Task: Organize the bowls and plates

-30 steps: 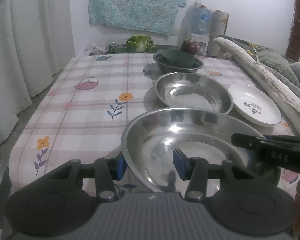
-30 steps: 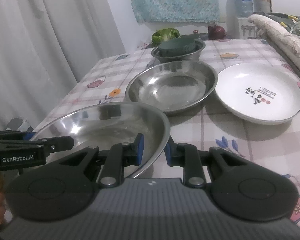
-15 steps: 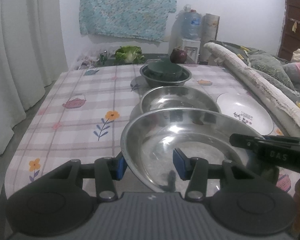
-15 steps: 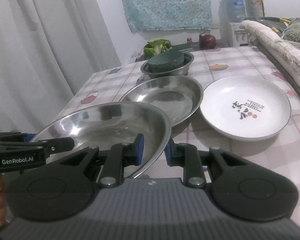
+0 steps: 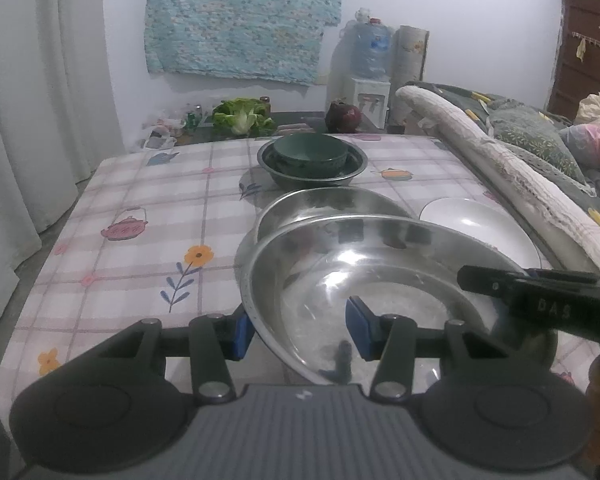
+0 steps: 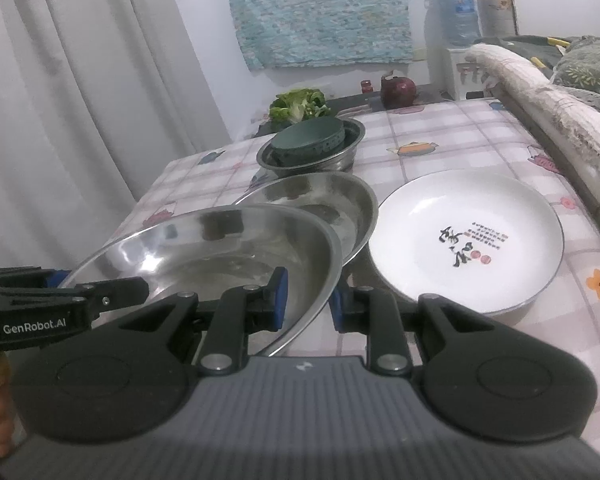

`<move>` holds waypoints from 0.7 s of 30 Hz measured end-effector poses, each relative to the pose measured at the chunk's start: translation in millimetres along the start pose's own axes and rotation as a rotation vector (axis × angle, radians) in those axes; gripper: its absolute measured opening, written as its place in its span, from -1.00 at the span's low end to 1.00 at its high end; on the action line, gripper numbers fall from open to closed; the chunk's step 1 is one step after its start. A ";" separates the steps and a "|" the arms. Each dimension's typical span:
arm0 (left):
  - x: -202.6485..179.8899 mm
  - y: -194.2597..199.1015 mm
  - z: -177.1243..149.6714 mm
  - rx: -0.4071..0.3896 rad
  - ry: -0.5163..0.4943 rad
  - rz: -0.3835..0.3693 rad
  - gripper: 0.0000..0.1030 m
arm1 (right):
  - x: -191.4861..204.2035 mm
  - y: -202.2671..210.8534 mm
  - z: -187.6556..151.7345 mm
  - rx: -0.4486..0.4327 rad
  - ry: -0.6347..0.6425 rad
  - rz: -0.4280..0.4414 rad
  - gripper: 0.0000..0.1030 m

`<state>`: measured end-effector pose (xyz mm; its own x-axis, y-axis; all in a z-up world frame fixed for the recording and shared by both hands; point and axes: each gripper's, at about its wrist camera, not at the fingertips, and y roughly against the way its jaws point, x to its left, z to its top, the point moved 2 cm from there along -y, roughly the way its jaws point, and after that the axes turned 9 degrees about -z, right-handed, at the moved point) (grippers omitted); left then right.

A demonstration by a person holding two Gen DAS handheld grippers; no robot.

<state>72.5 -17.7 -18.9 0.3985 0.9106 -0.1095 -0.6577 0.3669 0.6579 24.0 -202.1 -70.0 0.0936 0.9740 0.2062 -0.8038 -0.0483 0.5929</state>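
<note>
Both grippers hold one large steel plate (image 5: 380, 280) above the table, its far edge over a second steel plate (image 5: 332, 204) that lies on the cloth. My left gripper (image 5: 300, 334) grips its left rim; my right gripper (image 6: 308, 300) grips its right rim (image 6: 320, 280). The second steel plate shows in the right wrist view (image 6: 332, 200) too. A white plate with printed writing (image 6: 468, 240) lies to the right. A dark green bowl (image 5: 310, 152) sits inside a steel bowl (image 5: 312, 172) farther back.
The table has a checked floral cloth (image 5: 140, 240). A rolled blanket (image 5: 500, 168) lines the right edge. White curtains (image 5: 32, 120) hang at the left. Lettuce (image 5: 242, 116) and a dark red round object (image 5: 342, 118) lie beyond the table's far end.
Both grippers have carried the steel plate up and forward; it now overlaps the second steel plate. The grips have not changed.
</note>
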 end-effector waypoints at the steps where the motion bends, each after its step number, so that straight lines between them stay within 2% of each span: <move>1: -0.4 -2.2 1.5 0.002 -0.001 -0.001 -0.05 | -1.4 -1.8 1.3 0.001 -0.001 -0.002 -0.58; 21: 7.2 -45.6 20.1 0.060 0.005 -0.008 -0.05 | -11.7 -40.8 19.7 0.052 -0.017 -0.019 -0.58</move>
<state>118.2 -31.7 -34.7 0.3998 0.9089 -0.1185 -0.6148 0.3618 0.7008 67.2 -215.9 -81.3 0.1190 0.9709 0.2079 -0.7703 -0.0418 0.6363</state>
